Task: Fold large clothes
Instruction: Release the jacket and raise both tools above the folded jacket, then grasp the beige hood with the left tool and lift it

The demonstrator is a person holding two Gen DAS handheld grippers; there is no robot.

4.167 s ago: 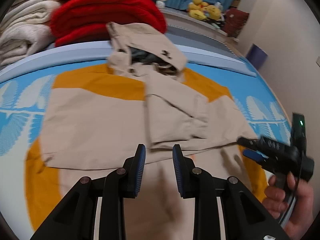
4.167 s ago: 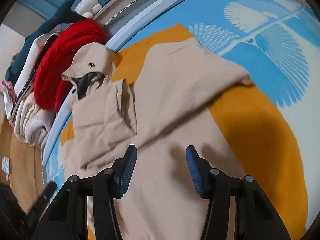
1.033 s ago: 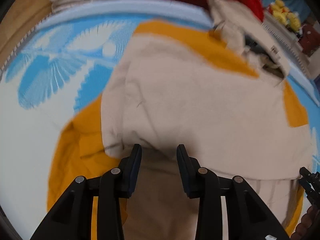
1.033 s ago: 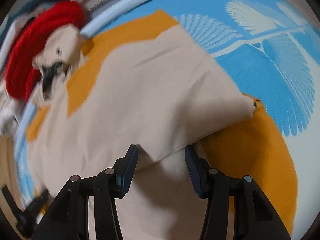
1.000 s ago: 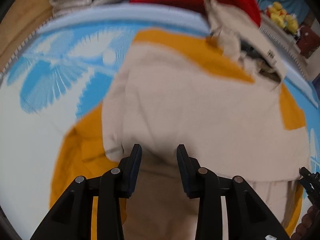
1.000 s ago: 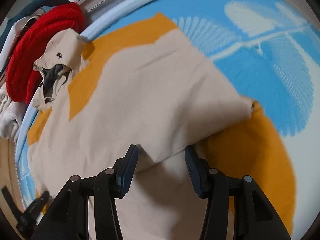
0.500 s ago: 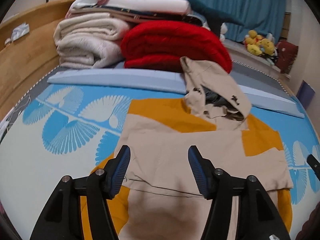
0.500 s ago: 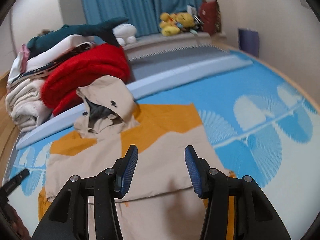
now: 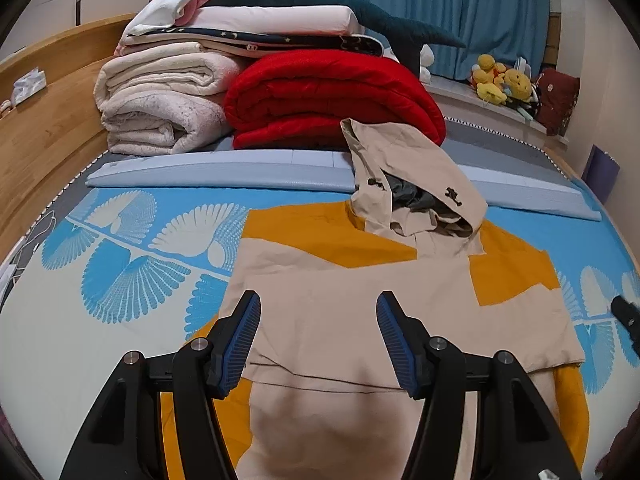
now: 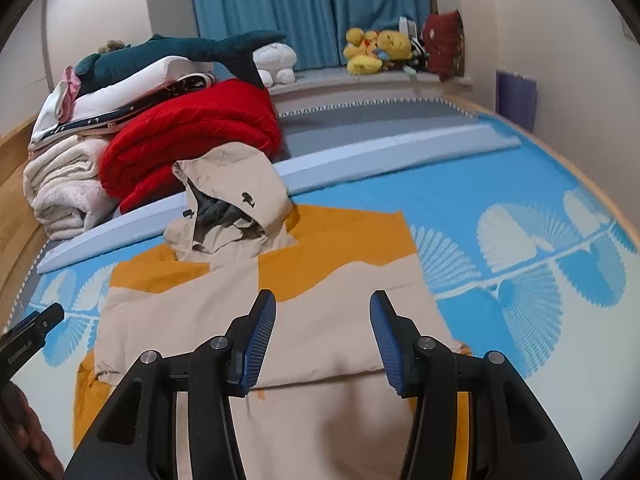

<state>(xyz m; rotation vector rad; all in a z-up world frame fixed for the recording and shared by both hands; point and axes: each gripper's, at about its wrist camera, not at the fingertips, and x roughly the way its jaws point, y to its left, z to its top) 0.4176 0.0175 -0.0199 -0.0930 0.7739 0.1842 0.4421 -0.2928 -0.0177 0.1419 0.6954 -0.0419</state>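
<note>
A beige and orange hooded jacket lies flat on the blue patterned bed, sleeves folded across its front, hood propped against the red blanket. It also shows in the right wrist view. My left gripper is open and empty, held above the jacket's lower body. My right gripper is open and empty above the same area. The left gripper's tip shows at the left edge of the right wrist view.
A red blanket, cream blankets and stacked bedding with a teal shark plush sit at the bed's head. A pale blue bolster crosses the bed. Yellow plush toys line the window ledge. The wooden bed frame is on the left.
Both grippers have lifted up and back from the jacket, and their jaws have opened wider. The sleeves now lie folded flat across the jacket's front.
</note>
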